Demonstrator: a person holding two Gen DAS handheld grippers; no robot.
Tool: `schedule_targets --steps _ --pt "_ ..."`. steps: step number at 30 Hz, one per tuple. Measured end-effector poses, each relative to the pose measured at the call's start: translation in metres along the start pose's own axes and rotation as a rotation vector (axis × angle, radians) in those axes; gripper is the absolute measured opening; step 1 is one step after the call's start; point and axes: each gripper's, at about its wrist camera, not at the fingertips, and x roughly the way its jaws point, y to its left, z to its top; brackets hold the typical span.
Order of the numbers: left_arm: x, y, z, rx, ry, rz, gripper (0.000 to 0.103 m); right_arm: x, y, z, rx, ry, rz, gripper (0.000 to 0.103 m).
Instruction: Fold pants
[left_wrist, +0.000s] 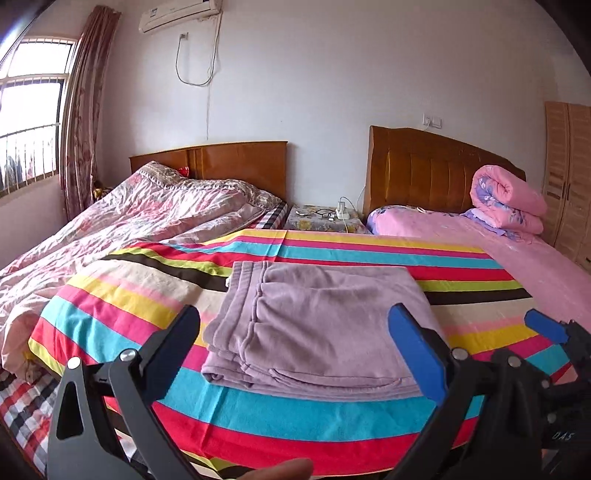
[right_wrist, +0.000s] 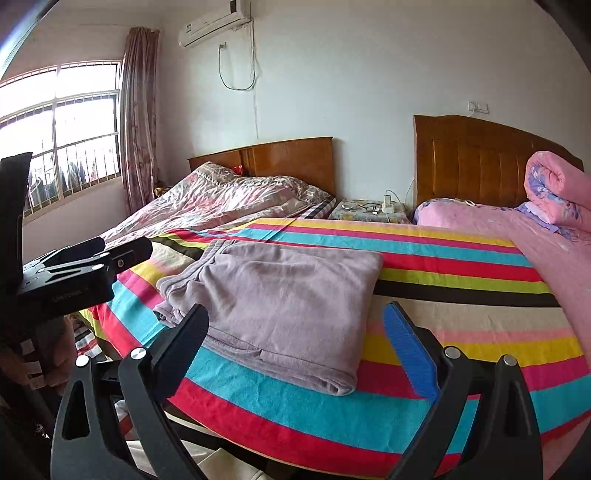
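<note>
Pants (left_wrist: 317, 328) folded on striped blanket (left_wrist: 332, 424)

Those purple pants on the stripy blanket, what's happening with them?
A person is folding them with a claw in each hand. Right now the purple pants lie in a neat folded stack on the striped blanket. The left claw and the right claw both hang open just in front of the pants, gripping nothing. The folding looks done or nearly done.

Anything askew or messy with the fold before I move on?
Nothing much stands out. The purple pants lie folded in a flat, fairly square stack on the striped blanket; only the waistband end looks slightly bunched. Both tongs are open and clear.
</note>
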Motion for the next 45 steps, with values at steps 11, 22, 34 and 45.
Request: schedule_targets --steps 11,22,34,45 --pt "0.012 0.000 -0.019 0.007 0.063 0.034 0.102 0.012 -0.007 -0.018 0.077 0.070 -0.052 0.092" --pt "0.015 0.003 -0.028 0.012 0.070 0.069 0.102 0.011 0.007 -0.018 0.029 0.067 -0.032 0.092" --pt "0.013 -0.004 -0.029 0.044 0.064 0.053 0.102 0.009 0.008 -0.017 0.028 0.064 -0.031 0.092" --pt "0.014 -0.004 -0.030 0.045 0.064 0.051 0.102 0.010 0.008 -0.017 0.031 0.071 -0.030 0.092"
